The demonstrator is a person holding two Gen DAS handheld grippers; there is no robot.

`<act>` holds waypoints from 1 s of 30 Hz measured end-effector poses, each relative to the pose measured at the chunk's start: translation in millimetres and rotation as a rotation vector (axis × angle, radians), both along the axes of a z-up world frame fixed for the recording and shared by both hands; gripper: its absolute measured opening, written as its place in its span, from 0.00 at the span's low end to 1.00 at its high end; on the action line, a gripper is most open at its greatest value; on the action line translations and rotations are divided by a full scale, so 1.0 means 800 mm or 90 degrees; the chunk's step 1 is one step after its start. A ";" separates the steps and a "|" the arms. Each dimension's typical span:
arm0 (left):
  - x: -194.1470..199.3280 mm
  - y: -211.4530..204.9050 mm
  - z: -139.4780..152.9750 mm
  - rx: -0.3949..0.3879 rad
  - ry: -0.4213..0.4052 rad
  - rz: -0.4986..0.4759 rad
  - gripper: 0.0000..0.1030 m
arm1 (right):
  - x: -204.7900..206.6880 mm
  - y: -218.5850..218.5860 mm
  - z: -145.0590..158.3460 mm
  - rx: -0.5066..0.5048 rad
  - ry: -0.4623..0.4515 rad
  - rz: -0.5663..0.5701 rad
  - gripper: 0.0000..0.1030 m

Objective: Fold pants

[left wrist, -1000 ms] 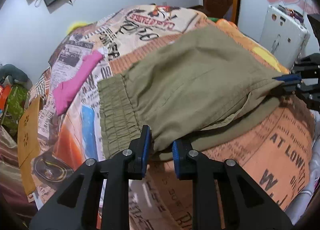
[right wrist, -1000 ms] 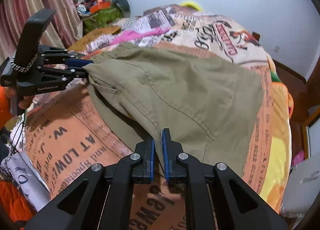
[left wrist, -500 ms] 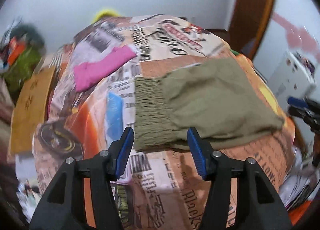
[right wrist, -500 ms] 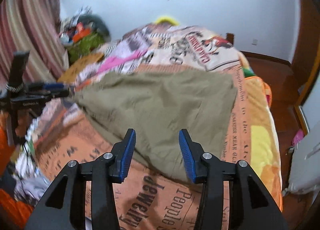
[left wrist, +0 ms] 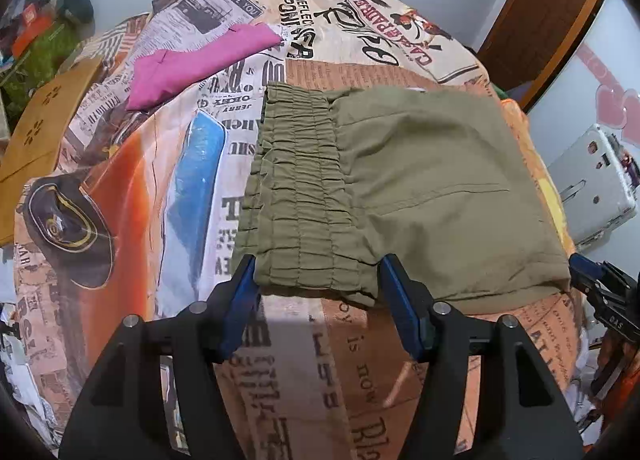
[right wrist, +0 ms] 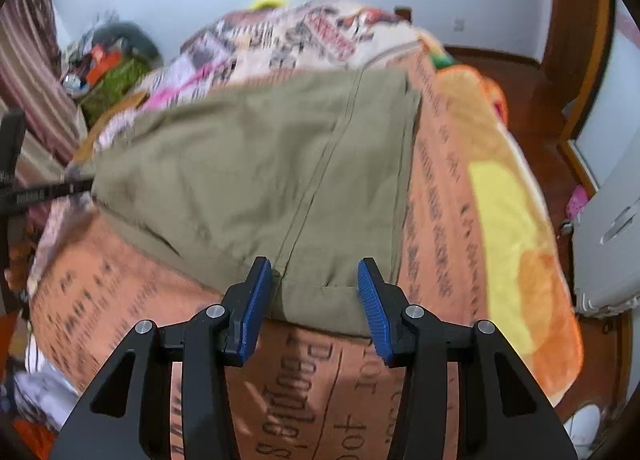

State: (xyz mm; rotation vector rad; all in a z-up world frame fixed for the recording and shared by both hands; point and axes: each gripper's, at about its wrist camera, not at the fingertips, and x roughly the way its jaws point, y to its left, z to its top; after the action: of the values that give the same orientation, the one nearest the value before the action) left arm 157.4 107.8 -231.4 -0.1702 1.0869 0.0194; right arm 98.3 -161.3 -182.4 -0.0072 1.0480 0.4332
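A: Pants? 
B: Olive pants (left wrist: 404, 187) lie folded flat on the printed bedspread (left wrist: 168, 187), elastic waistband (left wrist: 296, 195) toward my left side, a long seam showing in the right view.

A: Grippers? 
B: My left gripper (left wrist: 318, 302) is spread wide at the waistband's near edge, gripping nothing. My right gripper (right wrist: 316, 302) is likewise spread at the opposite corner, empty.

A: Surroundings? 
B: Pink cloth (left wrist: 200, 59) well beyond the waistband; white case (left wrist: 596, 183) off the bed's right side.
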 end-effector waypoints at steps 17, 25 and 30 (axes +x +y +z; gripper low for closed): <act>-0.010 -0.017 -0.003 0.155 -0.026 -0.034 0.50 | -0.001 -0.004 -0.013 0.020 0.011 0.007 0.41; -0.014 0.000 -0.002 0.098 -0.014 -0.029 0.61 | 0.005 -0.005 -0.012 0.019 0.023 0.010 0.43; -0.004 0.013 0.032 0.080 -0.034 -0.004 0.62 | 0.016 -0.010 0.002 0.021 0.033 0.008 0.45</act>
State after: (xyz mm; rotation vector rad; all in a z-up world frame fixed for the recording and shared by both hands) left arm 154.2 118.2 -205.9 -0.0539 1.0292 0.0770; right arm 110.8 -169.5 -180.7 0.0280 1.0920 0.4637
